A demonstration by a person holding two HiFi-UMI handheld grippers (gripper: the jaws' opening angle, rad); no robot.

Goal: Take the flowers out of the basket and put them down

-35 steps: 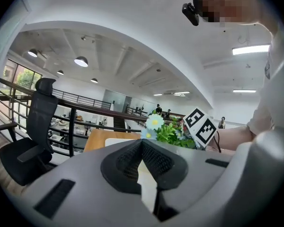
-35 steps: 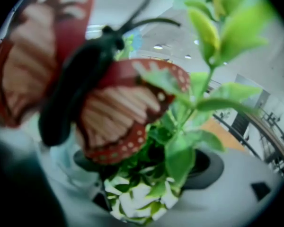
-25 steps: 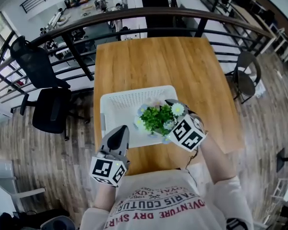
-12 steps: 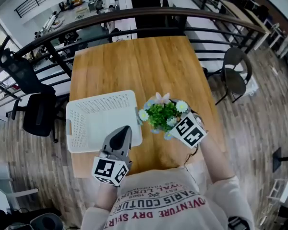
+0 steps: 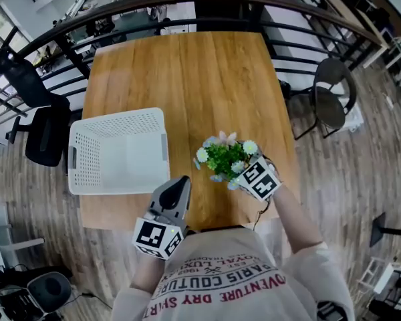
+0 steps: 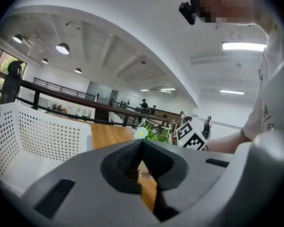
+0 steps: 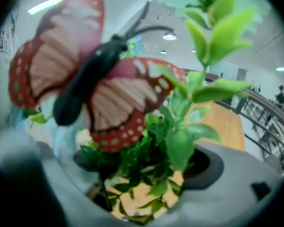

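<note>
Head view: on the left of the wooden bench (image 5: 187, 79), a white perforated basket (image 5: 80, 156). To its right and apart from it, over the bench, the flowers (image 5: 224, 156), out of the basket and gripped at their near side by the right tool (image 5: 240, 172). Near the bench's front edge, between basket and flowers and touching neither, the left tool (image 5: 180, 181).

Left gripper view: jaws pressed together, nothing between them. Beyond the tips, basket wall at left, flowers and the right tool's marker cube (image 6: 191, 137) ahead.

Right gripper view: jaws clamped on the green stems of the flowers, leaves filling the gap. Close to the lens, blurred, a red-and-pink butterfly ornament (image 7: 90, 74) with a black body.
</note>
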